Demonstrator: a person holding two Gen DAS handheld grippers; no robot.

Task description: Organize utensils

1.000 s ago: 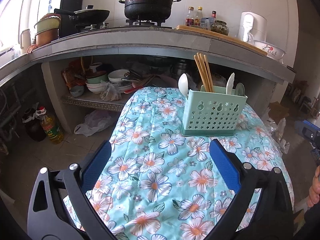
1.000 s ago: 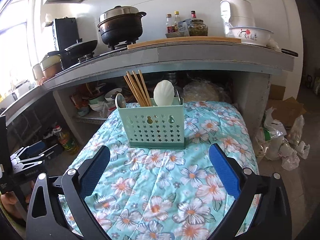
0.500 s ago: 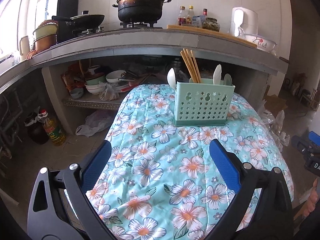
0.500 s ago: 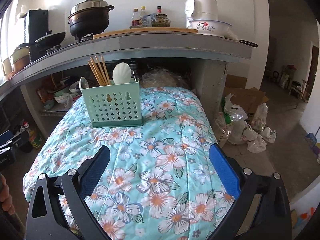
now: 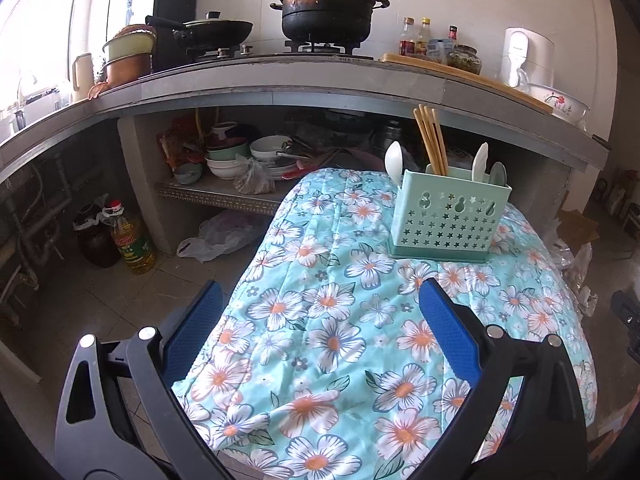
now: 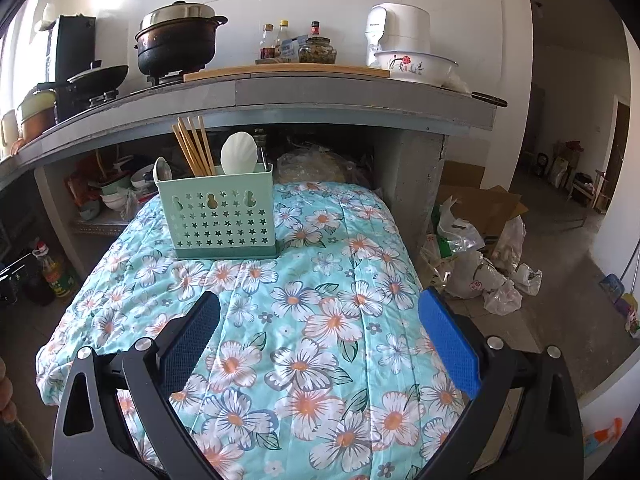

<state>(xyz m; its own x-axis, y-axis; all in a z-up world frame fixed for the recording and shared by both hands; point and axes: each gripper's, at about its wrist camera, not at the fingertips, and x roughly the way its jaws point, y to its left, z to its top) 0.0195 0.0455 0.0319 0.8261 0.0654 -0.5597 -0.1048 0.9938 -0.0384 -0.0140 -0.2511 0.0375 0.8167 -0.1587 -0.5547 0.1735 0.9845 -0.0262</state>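
Both tools — left (image 5: 320, 312), right (image 6: 318, 312) — gape wide, empty; only the right view shows the scallop-shaped scoop (image 6: 239, 152) face-on in the caddy (image 6: 218, 220).

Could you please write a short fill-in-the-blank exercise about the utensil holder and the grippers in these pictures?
1. The wooden chopsticks stand in the green utensil holder, which rests on the ____-patterned cloth.
2. The left gripper and the right gripper both hold ____.
3. On the stove, the large black pot is covered by a ____ lid.
4. The fingers of each gripper carry pads coloured ____.

Missing words: flower; nothing; metal; blue
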